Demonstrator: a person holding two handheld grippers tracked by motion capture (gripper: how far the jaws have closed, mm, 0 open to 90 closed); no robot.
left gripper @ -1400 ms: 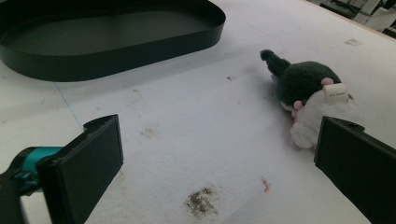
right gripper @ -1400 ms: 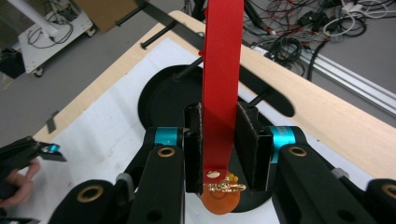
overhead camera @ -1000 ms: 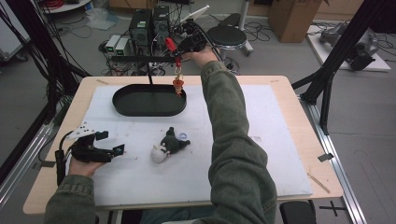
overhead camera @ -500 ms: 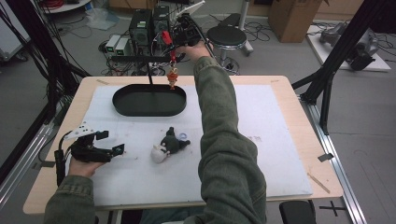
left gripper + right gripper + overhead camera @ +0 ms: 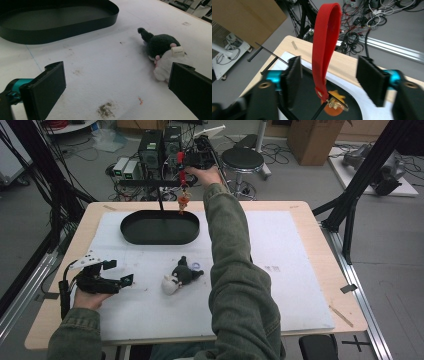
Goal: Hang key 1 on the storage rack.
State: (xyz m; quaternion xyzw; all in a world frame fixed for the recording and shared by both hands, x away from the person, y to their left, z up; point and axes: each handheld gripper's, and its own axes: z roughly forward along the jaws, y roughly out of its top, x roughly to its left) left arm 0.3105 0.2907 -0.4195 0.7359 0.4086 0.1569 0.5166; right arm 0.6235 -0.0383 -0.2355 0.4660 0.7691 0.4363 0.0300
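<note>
Hanging by its flat red fabric strap (image 5: 325, 42) above the far rim of the black oval tray (image 5: 131, 235), the small orange charm (image 5: 332, 108) looks light and floppy, best pinched mid-strap, between the right gripper (image 5: 329, 75)'s now-parted jaws, just opened.

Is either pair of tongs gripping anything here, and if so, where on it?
Nothing is gripped. The right tongs have just been opening; the red fabric strap loop hangs between the jaws, untouched by them. The left tongs stand open on the table.

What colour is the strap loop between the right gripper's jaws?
Red; the strap loop shows best in the right gripper view.
</note>
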